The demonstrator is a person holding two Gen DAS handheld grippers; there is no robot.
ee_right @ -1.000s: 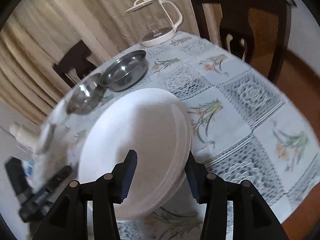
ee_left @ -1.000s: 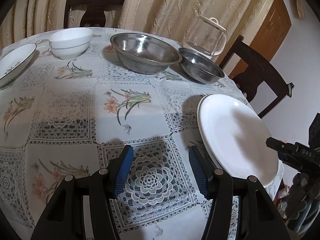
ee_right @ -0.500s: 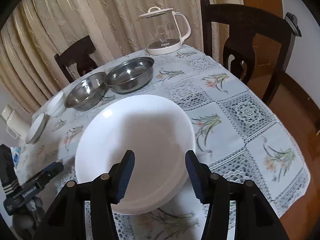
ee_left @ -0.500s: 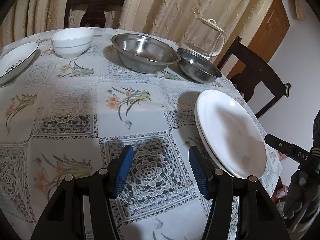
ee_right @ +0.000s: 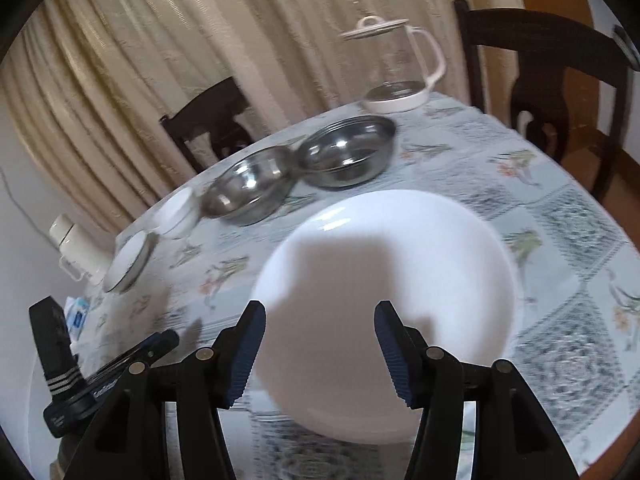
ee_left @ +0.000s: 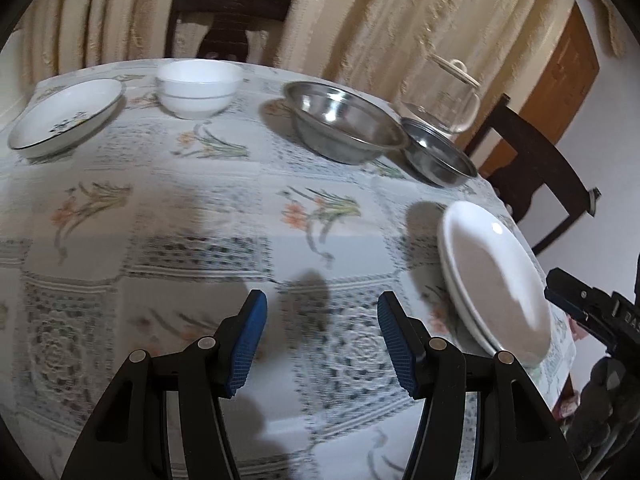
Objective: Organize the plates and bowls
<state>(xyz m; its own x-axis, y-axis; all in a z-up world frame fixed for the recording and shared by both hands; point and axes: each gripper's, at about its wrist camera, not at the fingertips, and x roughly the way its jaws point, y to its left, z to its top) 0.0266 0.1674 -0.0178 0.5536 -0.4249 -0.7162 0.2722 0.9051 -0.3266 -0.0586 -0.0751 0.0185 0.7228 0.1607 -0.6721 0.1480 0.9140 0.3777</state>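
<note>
Two stacked white plates (ee_left: 496, 276) (ee_right: 384, 276) rest near the table's edge. My right gripper (ee_right: 320, 336) hovers open just above and in front of them, gripping nothing; it also shows at the right edge of the left wrist view as the right gripper (ee_left: 584, 304). My left gripper (ee_left: 320, 332) stands open over bare tablecloth, left of the plates. Farther back are a large steel bowl (ee_left: 344, 124) (ee_right: 248, 192), a smaller steel bowl (ee_left: 436, 156) (ee_right: 344, 156), a white bowl (ee_left: 200, 88) (ee_right: 178, 210) and a flowered white dish (ee_left: 64, 116) (ee_right: 128, 262).
A glass kettle (ee_left: 448, 96) (ee_right: 396, 68) stands at the back of the round table (ee_left: 200, 216). Dark wooden chairs (ee_left: 228, 20) (ee_right: 548, 76) ring the table before beige curtains. A white flask (ee_right: 76, 248) stands beyond the far left edge.
Both grippers have pulled back and up from the stacked plates. The left view swung left, bringing the flowered dish and white bowl further into frame. Both stayed open.
</note>
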